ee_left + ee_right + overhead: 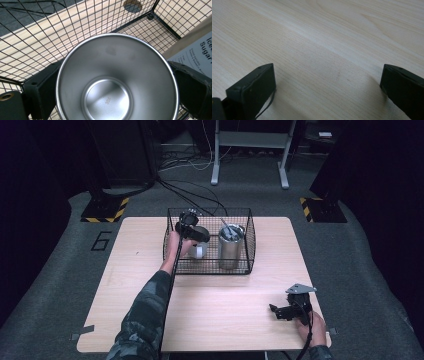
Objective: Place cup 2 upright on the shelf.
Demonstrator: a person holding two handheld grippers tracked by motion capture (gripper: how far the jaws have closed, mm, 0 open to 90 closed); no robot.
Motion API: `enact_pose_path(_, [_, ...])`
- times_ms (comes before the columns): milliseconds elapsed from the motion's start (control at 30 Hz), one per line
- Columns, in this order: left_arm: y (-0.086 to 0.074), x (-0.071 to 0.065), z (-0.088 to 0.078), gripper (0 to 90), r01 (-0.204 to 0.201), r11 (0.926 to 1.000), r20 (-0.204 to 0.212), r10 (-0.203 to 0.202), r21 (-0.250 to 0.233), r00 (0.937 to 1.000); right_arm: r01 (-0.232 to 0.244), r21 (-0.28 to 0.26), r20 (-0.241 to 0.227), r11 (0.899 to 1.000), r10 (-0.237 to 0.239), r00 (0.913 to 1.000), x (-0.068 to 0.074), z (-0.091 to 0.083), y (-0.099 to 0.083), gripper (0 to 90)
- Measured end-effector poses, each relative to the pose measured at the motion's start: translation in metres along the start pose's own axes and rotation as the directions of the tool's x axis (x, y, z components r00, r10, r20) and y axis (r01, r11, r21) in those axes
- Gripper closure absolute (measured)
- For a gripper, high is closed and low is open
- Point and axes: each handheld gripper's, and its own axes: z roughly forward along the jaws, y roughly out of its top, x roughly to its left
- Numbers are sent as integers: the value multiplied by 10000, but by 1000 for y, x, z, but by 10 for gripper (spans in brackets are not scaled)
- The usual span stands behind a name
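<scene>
A black wire basket (210,267) stands at the back middle of the wooden table (210,320). Inside it my left gripper (192,236) points down over a small steel cup (198,251). In the left gripper view I look straight into the empty steel cup (110,75), and my left gripper (112,72) is shut on it, one black jaw pressed to each side of the rim. A taller steel tumbler (230,247) stands to its right in the basket. My right gripper (278,311) hovers low near the front right of the table, open, with bare wood between the jaws of my right gripper (327,72).
A light box with printed text (193,53) leans at the right of the left gripper view, close to the cup. The basket's wire walls (50,37) close in around the cup. Cables and stand legs (216,172) lie on the floor beyond the table.
</scene>
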Motion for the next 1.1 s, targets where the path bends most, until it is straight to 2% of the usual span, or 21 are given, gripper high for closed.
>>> enact_pose_path(100, [-1, -1, 2, 59, 120, 9999, 39, -120, -1, 9999, 2, -2, 3, 10000, -2, 10000, 0, 0, 0, 0])
enact_pose_path(233, [-2, 0, 4, 59, -50, 9997, 70, 48, 254, 10000, 1, -1, 5, 10000, -1, 10000, 0, 0, 0, 0])
enact_pose_path(367, [-3, -1, 6, 59, 77, 9998, 63, -78, 174, 9999, -2, -3, 5, 10000, 2, 10000, 0, 0, 0, 0])
enact_pose_path(400, [-3, 0, 6, 58, -19, 9997, 60, 17, 245, 10000, 0, -3, 7, 10000, 0, 10000, 0, 0, 0, 0])
enact_pose_path(600, [-5, 2, 5, 58, 117, 9990, 185, -125, 429, 9998, 5, -4, 6, 10000, -5, 10000, 0, 0, 0, 0])
enact_pose_path(667, [-6, 4, 5, 57, 87, 9978, 270, -105, 654, 9996, 3, -3, 5, 10000, -3, 10000, 0, 0, 0, 0])
enact_pose_path(733, [-6, 2, 5, 57, 152, 9983, 194, -163, 557, 9997, 9, -6, 8, 10000, -9, 10000, 0, 0, 0, 0])
enact_pose_path(767, [-6, 2, 4, 57, 40, 9981, 174, -51, 621, 9998, 4, -5, 7, 10000, -4, 10000, 0, 0, 0, 0])
enact_pose_path(800, [-7, 1, 5, 57, 153, 9985, 148, -160, 524, 9998, 6, -6, 7, 10000, -6, 10000, 0, 0, 0, 0])
enact_pose_path(833, [-7, 1, 4, 57, 63, 9982, 145, -72, 597, 9999, 5, -7, 6, 10000, -5, 10000, 0, 0, 0, 0])
enact_pose_path(1067, [-7, 1, 4, 57, 230, 9984, 132, -237, 510, 9996, -4, 1, 3, 10000, 4, 10000, 0, 0, 0, 0])
enact_pose_path(1100, [-7, 2, 3, 56, 155, 9983, 138, -163, 566, 9998, -8, 5, 0, 10000, 8, 10000, 0, 0, 0, 0])
